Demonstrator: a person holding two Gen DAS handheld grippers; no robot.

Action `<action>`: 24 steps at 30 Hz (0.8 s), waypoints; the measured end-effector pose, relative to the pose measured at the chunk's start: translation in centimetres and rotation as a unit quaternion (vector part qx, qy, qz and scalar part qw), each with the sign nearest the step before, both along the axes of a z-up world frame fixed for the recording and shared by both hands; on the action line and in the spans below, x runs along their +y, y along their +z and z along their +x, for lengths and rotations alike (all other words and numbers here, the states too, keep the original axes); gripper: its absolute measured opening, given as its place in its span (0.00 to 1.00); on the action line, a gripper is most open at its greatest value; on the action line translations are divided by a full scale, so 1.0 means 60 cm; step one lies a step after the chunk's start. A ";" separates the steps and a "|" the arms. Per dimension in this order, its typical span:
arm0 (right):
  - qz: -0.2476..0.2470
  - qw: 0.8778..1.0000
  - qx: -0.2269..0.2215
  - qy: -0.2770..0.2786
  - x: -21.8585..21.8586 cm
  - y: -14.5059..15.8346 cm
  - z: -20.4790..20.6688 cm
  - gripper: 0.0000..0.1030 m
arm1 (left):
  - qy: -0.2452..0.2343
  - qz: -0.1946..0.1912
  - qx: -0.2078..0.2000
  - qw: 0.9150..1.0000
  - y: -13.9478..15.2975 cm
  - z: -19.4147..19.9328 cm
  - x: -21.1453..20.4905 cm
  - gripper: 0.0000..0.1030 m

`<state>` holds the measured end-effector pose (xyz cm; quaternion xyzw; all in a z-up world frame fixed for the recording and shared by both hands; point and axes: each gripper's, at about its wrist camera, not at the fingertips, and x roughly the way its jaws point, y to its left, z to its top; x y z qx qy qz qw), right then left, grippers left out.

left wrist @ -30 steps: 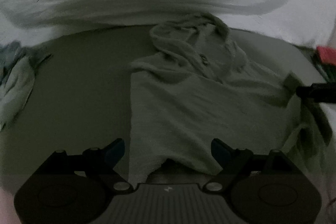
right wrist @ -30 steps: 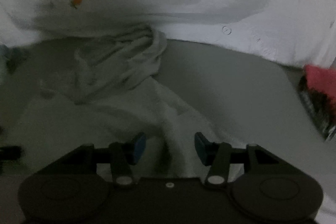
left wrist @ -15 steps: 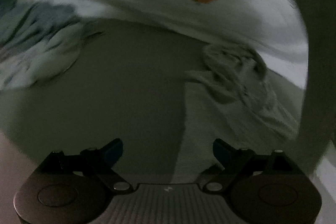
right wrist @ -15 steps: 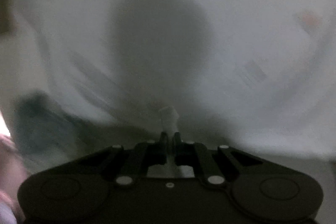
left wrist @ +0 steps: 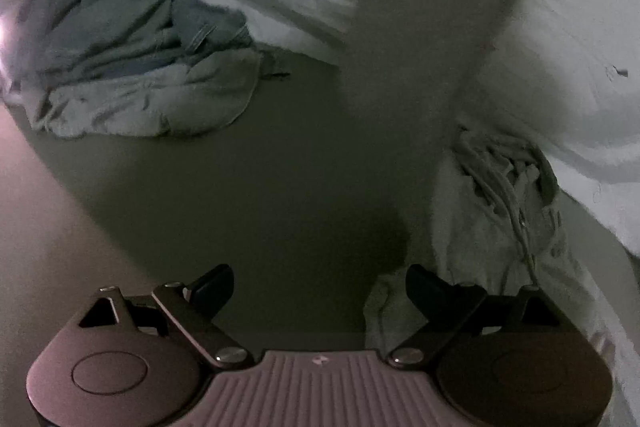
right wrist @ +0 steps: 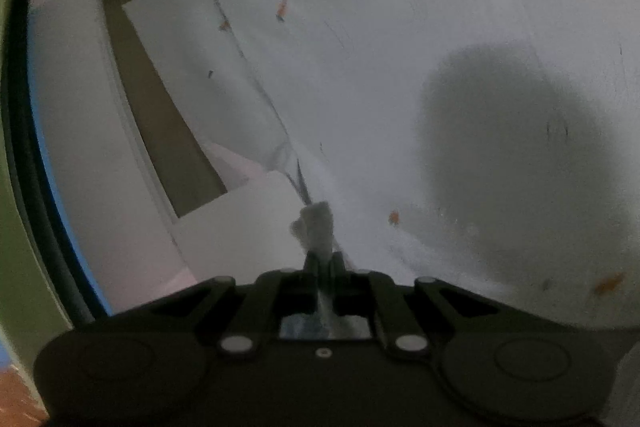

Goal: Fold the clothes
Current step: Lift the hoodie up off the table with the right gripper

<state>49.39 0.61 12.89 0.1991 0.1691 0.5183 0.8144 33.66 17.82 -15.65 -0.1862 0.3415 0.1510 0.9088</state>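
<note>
A pale grey-green hoodie (left wrist: 500,211) lies crumpled on the dark grey surface (left wrist: 256,195) at the right of the left wrist view. A long strip of it (left wrist: 432,27) rises blurred toward the top. My left gripper (left wrist: 320,287) is open and empty, low over the surface, its right finger at the hoodie's near edge. My right gripper (right wrist: 320,259) is shut on a pinch of the hoodie fabric (right wrist: 316,227), raised and facing a white patterned sheet.
A heap of blue-grey and pale clothes (left wrist: 132,67) lies at the back left of the surface. White bedding (left wrist: 560,67) banks up behind and to the right. The right wrist view shows a white sheet with orange marks (right wrist: 400,47) and a wall with a doorway (right wrist: 160,107).
My right gripper closed on the hoodie and lifted it up and left, pulling a strip of fabric upward. My left gripper swung left, so the clothes heap came into view.
</note>
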 end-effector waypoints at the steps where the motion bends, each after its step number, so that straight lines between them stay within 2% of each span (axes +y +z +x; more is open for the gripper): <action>1: 0.001 1.000 0.009 0.001 -0.001 -0.005 0.002 0.06 | -0.007 0.006 -0.001 1.000 0.001 0.000 -0.005 0.91; 6: 0.006 1.000 0.020 0.008 0.002 -0.005 0.009 0.06 | -0.043 0.023 -0.010 0.999 0.003 0.012 -0.032 0.92; 10: 0.014 1.000 -0.007 0.007 -0.006 0.004 0.010 0.06 | -0.055 0.017 -0.015 0.998 0.000 0.034 -0.042 0.93; 15: 0.014 1.000 -0.020 -0.016 -0.022 0.019 0.016 0.06 | -0.090 0.027 -0.038 0.995 0.023 0.044 -0.053 0.93; 19: 0.015 0.999 -0.016 -0.032 -0.034 0.019 0.020 0.06 | -0.118 0.039 -0.024 0.992 0.031 0.032 -0.046 0.94; 21: 0.016 0.999 -0.016 -0.037 -0.040 0.019 0.020 0.06 | -0.125 0.009 -0.017 0.992 0.033 0.019 -0.027 0.94; 24: 0.019 0.999 -0.013 -0.041 -0.048 0.021 0.019 0.06 | -0.154 -0.069 -0.031 0.985 0.044 -0.002 -0.005 0.92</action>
